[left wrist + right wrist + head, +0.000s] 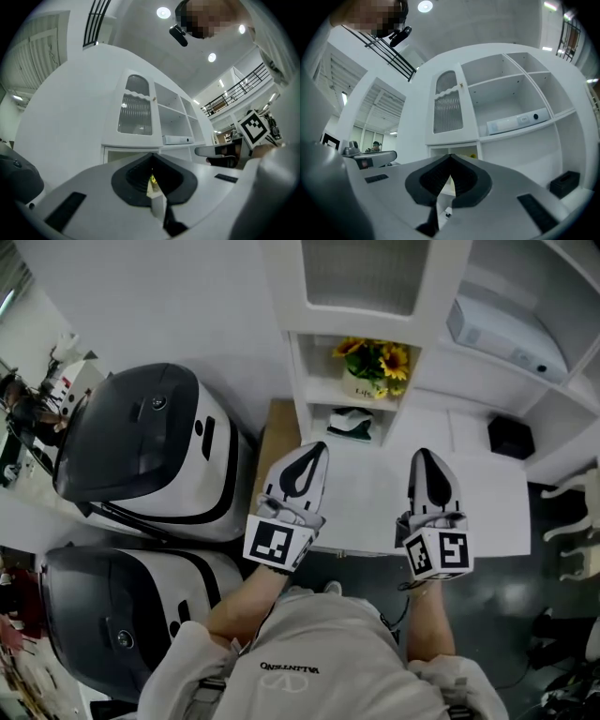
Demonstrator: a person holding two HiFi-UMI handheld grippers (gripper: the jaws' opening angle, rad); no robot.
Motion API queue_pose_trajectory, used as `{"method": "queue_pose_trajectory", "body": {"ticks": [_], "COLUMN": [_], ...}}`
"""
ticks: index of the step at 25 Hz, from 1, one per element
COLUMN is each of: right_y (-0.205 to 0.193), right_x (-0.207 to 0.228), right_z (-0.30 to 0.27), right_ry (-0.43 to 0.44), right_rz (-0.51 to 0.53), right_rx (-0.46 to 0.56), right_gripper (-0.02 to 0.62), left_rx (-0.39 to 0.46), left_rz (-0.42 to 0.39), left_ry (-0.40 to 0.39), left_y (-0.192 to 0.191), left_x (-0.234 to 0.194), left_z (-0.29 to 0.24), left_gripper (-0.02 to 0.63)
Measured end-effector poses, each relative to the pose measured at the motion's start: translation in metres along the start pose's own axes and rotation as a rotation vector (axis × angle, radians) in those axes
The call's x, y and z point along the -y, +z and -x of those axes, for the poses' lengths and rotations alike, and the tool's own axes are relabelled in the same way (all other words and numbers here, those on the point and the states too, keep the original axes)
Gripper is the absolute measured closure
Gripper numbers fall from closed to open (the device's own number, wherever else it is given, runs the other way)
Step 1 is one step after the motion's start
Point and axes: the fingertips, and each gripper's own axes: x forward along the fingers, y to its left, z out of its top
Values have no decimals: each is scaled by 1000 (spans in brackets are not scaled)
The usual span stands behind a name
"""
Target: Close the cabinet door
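Only the gripper views show the ceiling lamps [163, 12]. The head view shows sunflowers [375, 360] on an open shelf. The ribbed cabinet door [448, 103] stands far, above the left gripper [319, 448] and right gripper [421, 456]. Both are pressed together, empty, and apart from it.

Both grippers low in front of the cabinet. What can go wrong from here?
1. The left gripper points toward the sunflower pot in the open compartment of the cabinet; a forward push may tip it.
2. A black box sits on the counter right of the right gripper; a sideways swing may hit it.
3. Both grippers are shut and empty; any grasp needs reopening first.
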Motion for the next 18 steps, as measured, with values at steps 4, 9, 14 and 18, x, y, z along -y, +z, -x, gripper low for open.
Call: {"method": "queue_pose_trajectory", "body": {"ticks": [4, 9, 14, 18], "right_y": [-8, -1, 0, -2], "right_x": [-2, -7, -12, -20], "right_z": [9, 11, 16, 20], "right_ry": [-11, 0, 4, 22], "right_rz": [-36, -16, -16, -10], "right_rx": [-13, 3, -8, -21], "right_gripper": [584, 584, 584, 586], "left_rx": [-43, -57, -53, -47], "left_rz": [15, -31, -25, -24], "left_ry": [15, 36, 63, 66], "left_y": [-13, -14, -9, -5], "left_x": [-4, -16, -21, -19], "left_z": [20, 39, 51, 58], "left_gripper": [603, 603, 602, 603]}}
